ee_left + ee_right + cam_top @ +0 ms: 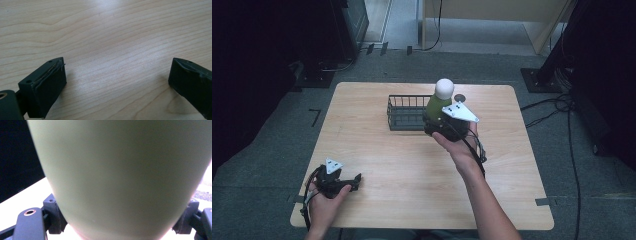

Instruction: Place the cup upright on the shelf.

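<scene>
Bright table (412,170), dark surroundings, blurred close-up bottle (125,177), soft sheen.

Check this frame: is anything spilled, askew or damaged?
Nothing stands out. The right gripper holds the green bottle upright by the wire basket; the left gripper rests open on the table.

bottle (438,103): green, white cap | basket (404,113): black | table (412,165): light woodgrain

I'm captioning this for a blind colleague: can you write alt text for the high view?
The right tongs grip a green bottle with a white cap beside a black wire basket on a wooden table. The left tongs rest open near the table's front left corner.
</scene>
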Demonstrator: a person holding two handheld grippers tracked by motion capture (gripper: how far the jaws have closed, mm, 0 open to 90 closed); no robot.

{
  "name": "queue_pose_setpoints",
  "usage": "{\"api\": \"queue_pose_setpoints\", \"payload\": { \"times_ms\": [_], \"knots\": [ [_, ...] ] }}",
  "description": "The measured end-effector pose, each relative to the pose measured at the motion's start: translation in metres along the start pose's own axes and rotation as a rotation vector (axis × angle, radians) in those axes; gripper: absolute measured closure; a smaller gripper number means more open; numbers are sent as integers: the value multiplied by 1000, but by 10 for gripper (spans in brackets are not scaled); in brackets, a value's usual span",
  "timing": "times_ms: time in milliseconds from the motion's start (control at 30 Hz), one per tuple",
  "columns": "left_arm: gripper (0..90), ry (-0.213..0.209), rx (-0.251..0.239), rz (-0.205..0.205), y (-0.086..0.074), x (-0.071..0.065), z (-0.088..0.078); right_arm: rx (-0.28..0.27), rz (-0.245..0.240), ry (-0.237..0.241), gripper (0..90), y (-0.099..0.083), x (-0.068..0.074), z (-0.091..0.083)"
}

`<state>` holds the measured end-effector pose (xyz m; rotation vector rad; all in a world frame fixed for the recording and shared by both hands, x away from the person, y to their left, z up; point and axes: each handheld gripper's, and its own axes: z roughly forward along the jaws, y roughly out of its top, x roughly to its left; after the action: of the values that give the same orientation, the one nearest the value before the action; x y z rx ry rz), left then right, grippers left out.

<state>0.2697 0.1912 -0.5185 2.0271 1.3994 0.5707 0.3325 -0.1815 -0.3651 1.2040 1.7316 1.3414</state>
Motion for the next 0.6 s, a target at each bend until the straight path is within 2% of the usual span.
{"api": "queue_pose_setpoints", "payload": {
  "times_ms": [267,600],
  "knots": [
    [15,0,1,-1,0,0,0,-3,-5,-20,197,15,-2,11],
    [16,0,1,-1,0,0,0,-3,2,-52,198,32,-9,34]
  ]
}}
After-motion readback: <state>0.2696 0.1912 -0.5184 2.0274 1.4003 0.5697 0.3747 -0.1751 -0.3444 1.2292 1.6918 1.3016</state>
